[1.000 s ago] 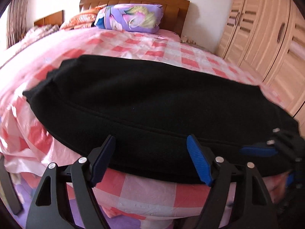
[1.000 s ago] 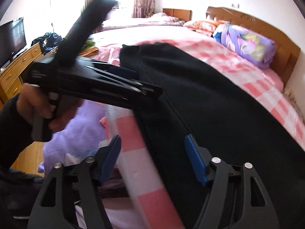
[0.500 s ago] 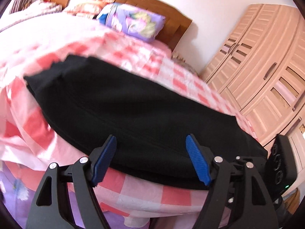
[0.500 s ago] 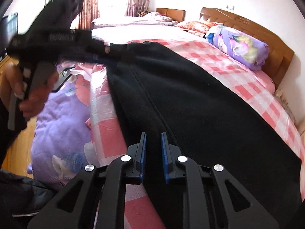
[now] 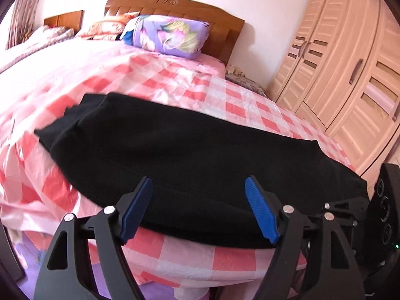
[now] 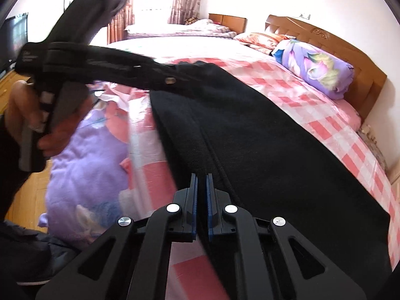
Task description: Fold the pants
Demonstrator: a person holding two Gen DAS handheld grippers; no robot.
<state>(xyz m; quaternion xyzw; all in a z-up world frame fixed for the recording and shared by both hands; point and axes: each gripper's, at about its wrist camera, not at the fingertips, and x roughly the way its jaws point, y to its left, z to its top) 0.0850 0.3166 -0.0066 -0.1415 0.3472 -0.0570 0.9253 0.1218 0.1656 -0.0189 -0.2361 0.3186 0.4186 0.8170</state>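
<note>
Black pants (image 5: 190, 155) lie flat along the near edge of a bed with a pink checked sheet (image 5: 180, 85). My left gripper (image 5: 200, 207) is open, its blue pads just over the pants' near edge, holding nothing. My right gripper (image 6: 201, 206) is shut at the near edge of the pants (image 6: 262, 137); whether cloth is pinched between its pads is hidden. The right gripper's body shows at the right of the left wrist view. The left gripper's body (image 6: 105, 65) shows in the right wrist view, held in a hand above the far end of the pants.
A purple floral pillow (image 5: 167, 35) lies by the wooden headboard (image 5: 175, 7). A wooden wardrobe (image 5: 350, 70) stands to the right of the bed. A purple blanket (image 6: 90, 170) hangs off the bed's side. A second bed (image 6: 175, 28) and a TV (image 6: 15, 40) stand further back.
The right gripper closed from wide open onto the pants' near edge about half a second ago and stays shut. The left gripper moved along the edge and stays open.
</note>
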